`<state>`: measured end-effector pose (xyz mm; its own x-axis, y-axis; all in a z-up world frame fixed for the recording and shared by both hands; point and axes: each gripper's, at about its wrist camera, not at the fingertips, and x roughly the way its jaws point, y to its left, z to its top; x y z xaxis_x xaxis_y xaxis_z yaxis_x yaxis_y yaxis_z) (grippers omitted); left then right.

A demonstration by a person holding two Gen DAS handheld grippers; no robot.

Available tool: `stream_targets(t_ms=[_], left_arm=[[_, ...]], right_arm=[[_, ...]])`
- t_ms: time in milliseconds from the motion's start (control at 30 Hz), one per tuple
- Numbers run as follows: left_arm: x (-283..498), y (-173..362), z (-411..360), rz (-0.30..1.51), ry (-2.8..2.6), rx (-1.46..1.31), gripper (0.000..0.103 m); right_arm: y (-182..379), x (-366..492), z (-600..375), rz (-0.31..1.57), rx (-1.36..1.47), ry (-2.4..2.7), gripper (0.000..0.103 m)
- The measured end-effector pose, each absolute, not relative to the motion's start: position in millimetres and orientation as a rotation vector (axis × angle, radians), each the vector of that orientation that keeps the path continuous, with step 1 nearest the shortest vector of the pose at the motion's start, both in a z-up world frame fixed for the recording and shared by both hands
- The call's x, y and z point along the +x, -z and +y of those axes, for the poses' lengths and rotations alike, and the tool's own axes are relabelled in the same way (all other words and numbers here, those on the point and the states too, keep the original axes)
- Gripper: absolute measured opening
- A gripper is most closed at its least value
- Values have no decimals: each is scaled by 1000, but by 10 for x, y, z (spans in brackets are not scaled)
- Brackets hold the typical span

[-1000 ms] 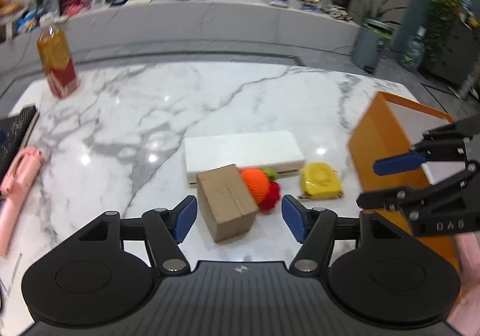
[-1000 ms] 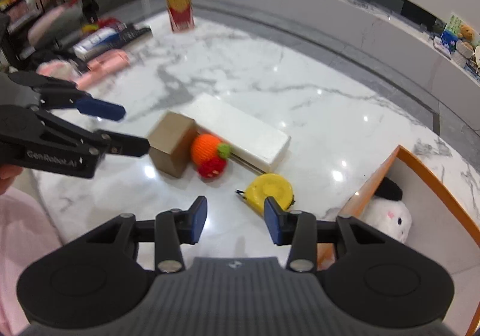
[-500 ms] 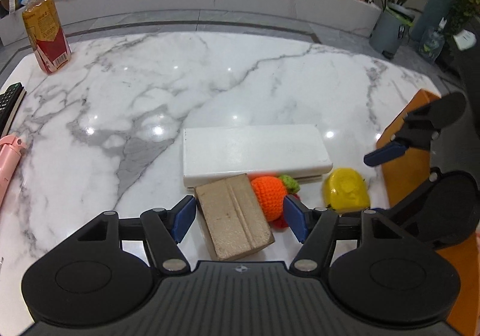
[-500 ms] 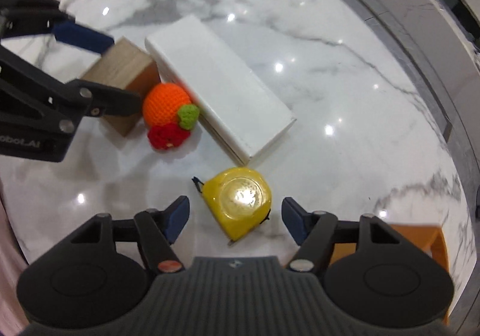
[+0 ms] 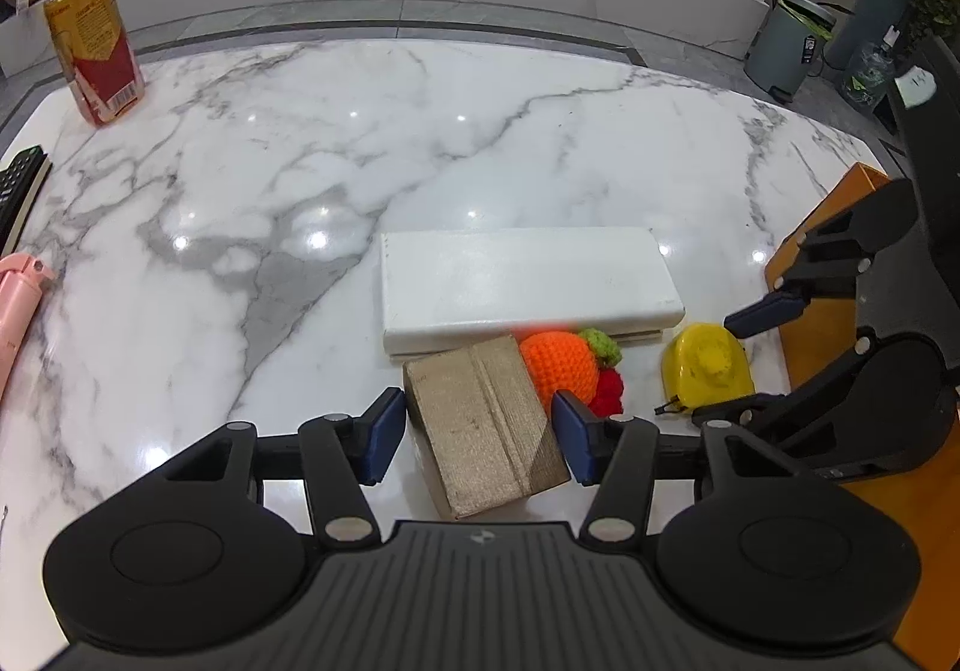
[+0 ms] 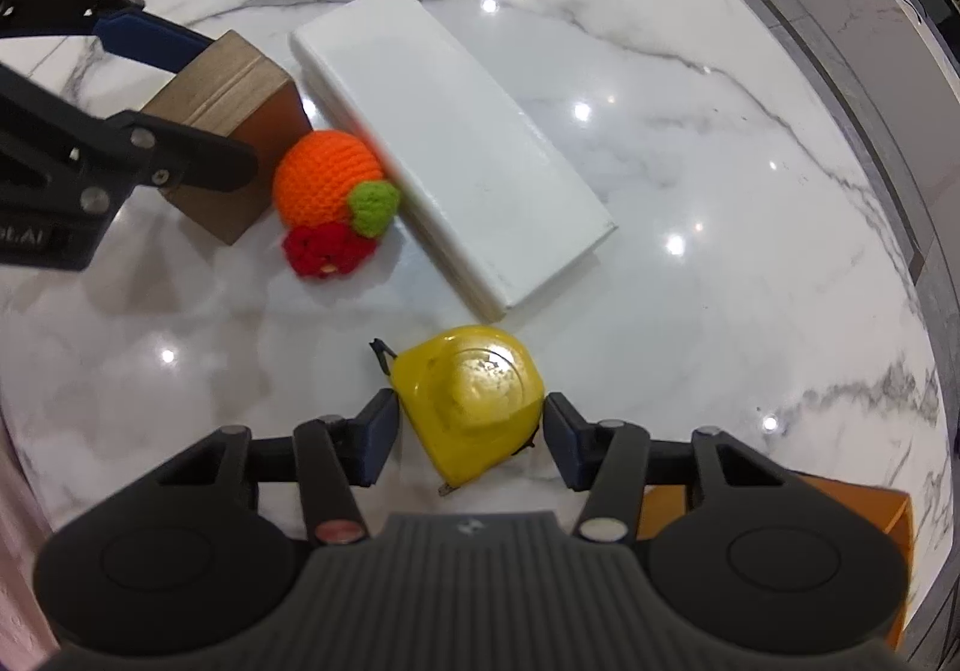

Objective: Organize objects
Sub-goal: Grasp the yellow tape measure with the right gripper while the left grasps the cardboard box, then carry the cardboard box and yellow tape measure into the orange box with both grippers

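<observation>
A brown cardboard box (image 5: 486,425) lies on the marble table between the open fingers of my left gripper (image 5: 477,434); it also shows in the right wrist view (image 6: 225,122). A yellow tape measure (image 6: 471,398) lies between the open fingers of my right gripper (image 6: 471,440); it also shows in the left wrist view (image 5: 705,368). An orange, green and red crochet toy (image 6: 330,197) sits between the box and a long white box (image 6: 450,143). An orange bin (image 5: 822,263) stands at the right.
A drink bottle (image 5: 93,50) stands at the far left corner. A pink object (image 5: 18,311) and a dark keyboard (image 5: 18,191) lie at the left edge. The far half of the marble table (image 5: 360,143) is bare.
Both grippers have moved down and forward. The left now straddles the cardboard box and the right straddles the tape measure. Nothing else has moved.
</observation>
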<state>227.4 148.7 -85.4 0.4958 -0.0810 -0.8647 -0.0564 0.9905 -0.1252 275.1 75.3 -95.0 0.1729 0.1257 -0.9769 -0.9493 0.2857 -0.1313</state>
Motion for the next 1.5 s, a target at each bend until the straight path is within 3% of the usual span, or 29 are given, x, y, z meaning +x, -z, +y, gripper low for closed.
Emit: stream_targets(t_ms=[433,933,1167,1500], left_arm=[[1870,781,1518,1029,20,-178,58],[1395,-298,652,819,290,-166,58],[1403,-464,44,800,446,-164,58],[1883,-194,-697,871,515,-100,58]], right_arm=[[405,2036,314,987,-551,-990,54],[-662,1588,-1108,833,-367,-844,54],[-777,1552,-1867,831,-359,-661,54],[-615,1559,-2359,851,-327,-589,54]])
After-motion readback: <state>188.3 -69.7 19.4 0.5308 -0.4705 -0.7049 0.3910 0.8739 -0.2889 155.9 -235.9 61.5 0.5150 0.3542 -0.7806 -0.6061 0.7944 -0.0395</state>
